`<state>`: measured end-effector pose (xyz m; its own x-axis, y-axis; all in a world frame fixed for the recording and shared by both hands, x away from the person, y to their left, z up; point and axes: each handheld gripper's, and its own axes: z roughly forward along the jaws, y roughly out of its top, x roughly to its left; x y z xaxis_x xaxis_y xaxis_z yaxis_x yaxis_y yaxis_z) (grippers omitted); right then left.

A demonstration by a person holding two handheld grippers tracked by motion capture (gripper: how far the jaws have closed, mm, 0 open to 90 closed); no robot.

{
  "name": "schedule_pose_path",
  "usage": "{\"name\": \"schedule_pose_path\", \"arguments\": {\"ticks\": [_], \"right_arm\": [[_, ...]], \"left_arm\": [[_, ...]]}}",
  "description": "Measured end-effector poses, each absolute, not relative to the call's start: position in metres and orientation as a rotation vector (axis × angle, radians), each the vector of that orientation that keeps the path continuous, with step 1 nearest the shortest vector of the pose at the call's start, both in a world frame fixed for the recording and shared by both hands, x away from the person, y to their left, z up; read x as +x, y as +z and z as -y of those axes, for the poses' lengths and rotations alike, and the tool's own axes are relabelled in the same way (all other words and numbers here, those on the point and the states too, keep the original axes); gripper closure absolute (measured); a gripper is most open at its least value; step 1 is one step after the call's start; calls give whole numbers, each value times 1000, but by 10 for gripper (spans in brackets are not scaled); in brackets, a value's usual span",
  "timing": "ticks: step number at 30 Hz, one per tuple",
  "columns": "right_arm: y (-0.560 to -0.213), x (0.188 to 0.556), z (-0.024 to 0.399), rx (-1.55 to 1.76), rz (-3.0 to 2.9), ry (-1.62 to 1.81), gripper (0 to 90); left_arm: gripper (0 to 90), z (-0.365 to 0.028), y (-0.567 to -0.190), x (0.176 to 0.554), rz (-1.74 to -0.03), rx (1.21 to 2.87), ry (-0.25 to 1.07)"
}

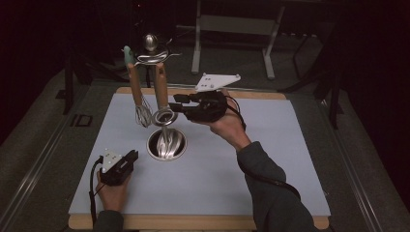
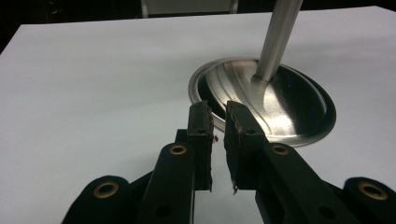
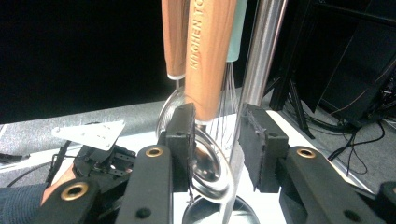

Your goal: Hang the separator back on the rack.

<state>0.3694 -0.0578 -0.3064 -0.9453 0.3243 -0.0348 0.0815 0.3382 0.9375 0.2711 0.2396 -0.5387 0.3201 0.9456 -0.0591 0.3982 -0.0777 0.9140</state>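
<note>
Right gripper [image 3: 217, 135], jaws apart around the wooden-handled strainer [image 3: 208, 60], may nudge it, swinging it off the stand [image 1: 166, 145].

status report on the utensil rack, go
Right tool open around the wooden-handled strainer, pads off it. Left tool nearly closed, empty, beside the round steel stand base. Wooden-handled whisk hangs close alongside.

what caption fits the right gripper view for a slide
Right gripper open around a wooden-handled utensil hanging beside the steel stand pole.
</note>
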Motion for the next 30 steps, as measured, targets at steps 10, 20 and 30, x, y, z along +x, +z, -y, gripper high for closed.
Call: {"name": "schedule_pose_path", "arguments": {"ticks": [10, 20, 30], "right_arm": [[-307, 370, 66, 383, -2400, 1640, 644], [-310, 372, 72, 406, -2423, 1626, 631], [-324, 375, 76, 436, -2473, 1539, 617]], "left_arm": [[809, -239, -539, 271, -1235, 1652, 736], [808, -240, -539, 271, -1236, 1651, 733], [799, -239, -539, 271, -1238, 1652, 737]]}}
